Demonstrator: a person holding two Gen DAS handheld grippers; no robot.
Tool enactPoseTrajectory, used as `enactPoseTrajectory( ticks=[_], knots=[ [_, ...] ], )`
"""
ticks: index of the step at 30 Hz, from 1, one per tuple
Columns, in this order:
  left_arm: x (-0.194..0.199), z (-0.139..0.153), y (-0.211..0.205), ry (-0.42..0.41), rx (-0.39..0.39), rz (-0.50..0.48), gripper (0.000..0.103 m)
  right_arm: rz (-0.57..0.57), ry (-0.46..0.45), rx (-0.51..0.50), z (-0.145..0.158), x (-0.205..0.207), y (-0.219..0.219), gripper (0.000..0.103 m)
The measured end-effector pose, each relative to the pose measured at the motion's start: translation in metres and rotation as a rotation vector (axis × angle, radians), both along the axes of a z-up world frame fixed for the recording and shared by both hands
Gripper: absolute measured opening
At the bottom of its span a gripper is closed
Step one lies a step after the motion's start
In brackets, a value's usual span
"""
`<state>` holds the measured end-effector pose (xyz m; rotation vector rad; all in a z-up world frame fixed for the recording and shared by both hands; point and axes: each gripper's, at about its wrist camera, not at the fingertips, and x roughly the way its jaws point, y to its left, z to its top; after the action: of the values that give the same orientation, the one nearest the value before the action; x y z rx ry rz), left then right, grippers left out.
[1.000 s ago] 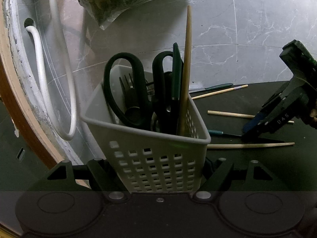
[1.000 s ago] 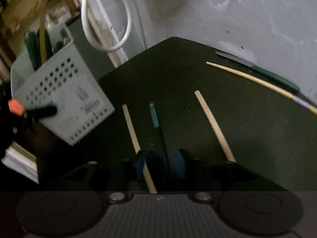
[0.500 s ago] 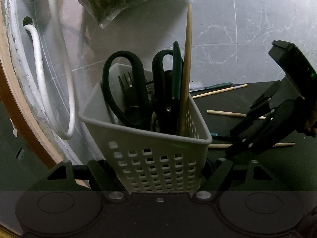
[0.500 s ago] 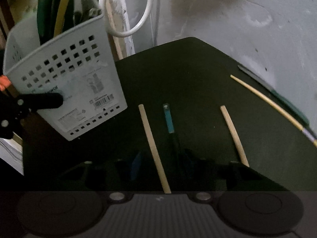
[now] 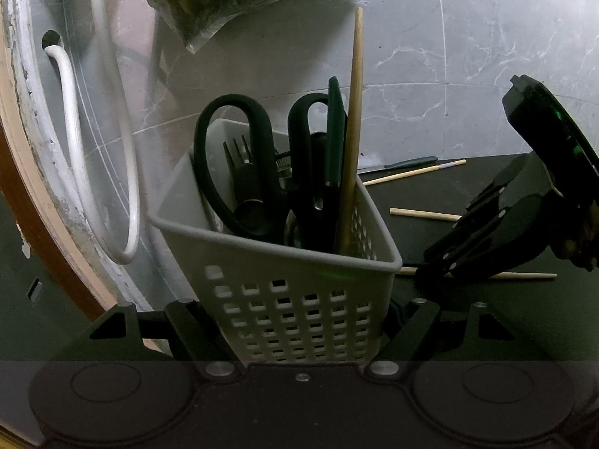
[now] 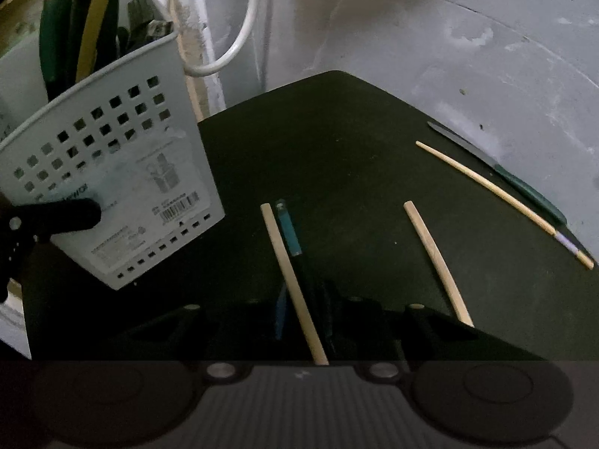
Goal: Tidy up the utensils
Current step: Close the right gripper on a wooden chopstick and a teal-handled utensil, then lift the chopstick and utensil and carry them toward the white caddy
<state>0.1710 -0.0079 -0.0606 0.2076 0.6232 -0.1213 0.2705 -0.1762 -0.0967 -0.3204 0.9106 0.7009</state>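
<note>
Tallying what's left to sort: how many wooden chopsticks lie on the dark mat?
3 chopsticks: one nearest the basket, one right of it, one purple-banded beside the knife. The basket may hide others.

Dark table [image 6: 355, 142] bears chopsticks [image 6: 436, 258], knife [image 6: 524, 187], basket [image 6: 123, 187].

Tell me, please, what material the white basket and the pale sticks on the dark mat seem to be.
Basket: probably moulded plastic, matt off-white, with punched square holes and a rolled rim. Sticks: likely bamboo or wood, pale tan, unpainted, thin; one has a lilac band near its end.
</note>
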Motion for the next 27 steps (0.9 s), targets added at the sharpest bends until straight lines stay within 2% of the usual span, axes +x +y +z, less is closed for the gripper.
enactPoseTrajectory(
  ticks=[2, 15, 23, 27],
  knots=[
    [0.000, -0.001, 0.000, -0.001, -0.002, 0.001, 0.079, -0.016, -0.005, 0.010, -0.002, -0.003, 0.001, 0.014],
    [0.000, -0.001, 0.000, -0.002, -0.002, 0.002, 0.079, -0.095, 0.032, 0.103, -0.005, -0.006, -0.013, 0.014],
    [0.000, -0.001, 0.000, -0.003, -0.001, 0.001, 0.079, -0.214, -0.062, 0.232, 0.006, -0.030, -0.038, 0.014],
    [0.000, -0.001, 0.000, -0.003, 0.001, 0.000, 0.079, -0.292, -0.124, 0.335, 0.014, -0.044, -0.055, 0.014]
  ],
)
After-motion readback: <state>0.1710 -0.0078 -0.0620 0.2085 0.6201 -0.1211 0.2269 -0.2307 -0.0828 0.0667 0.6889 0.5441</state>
